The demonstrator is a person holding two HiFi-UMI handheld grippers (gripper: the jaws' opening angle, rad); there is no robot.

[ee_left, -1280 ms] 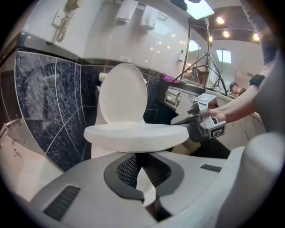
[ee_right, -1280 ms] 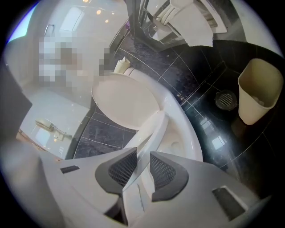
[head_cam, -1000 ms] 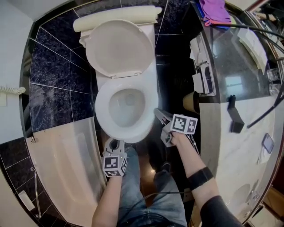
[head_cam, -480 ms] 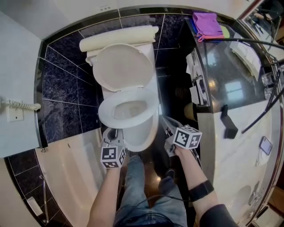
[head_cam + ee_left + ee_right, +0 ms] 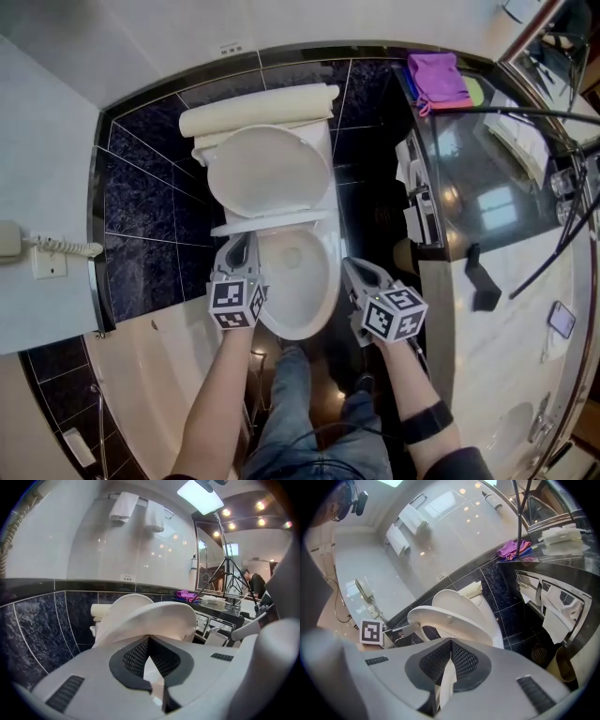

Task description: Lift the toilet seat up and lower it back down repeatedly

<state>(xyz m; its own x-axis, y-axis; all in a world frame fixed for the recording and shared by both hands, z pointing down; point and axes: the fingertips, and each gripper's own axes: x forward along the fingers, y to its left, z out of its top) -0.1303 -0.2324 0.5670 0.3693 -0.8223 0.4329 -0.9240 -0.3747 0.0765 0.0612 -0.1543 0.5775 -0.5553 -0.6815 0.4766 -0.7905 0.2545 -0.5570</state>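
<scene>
A: Where is the toilet seat?
B: At the centre of the head view. It is a glossy white oval ring, tilted half up between the bowl and the upright lid.
A: And the claws?
B: The left gripper has its jaws pressed together, tips at the seat's left rim. The right gripper, at the bowl's lower right, is closed on nothing

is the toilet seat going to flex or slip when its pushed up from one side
Likely stiff: the toilet seat is part raised and its ring shows no sag. It would probably drop back if released, being well short of the upright lid. Its smooth surface may be slippery.
</scene>
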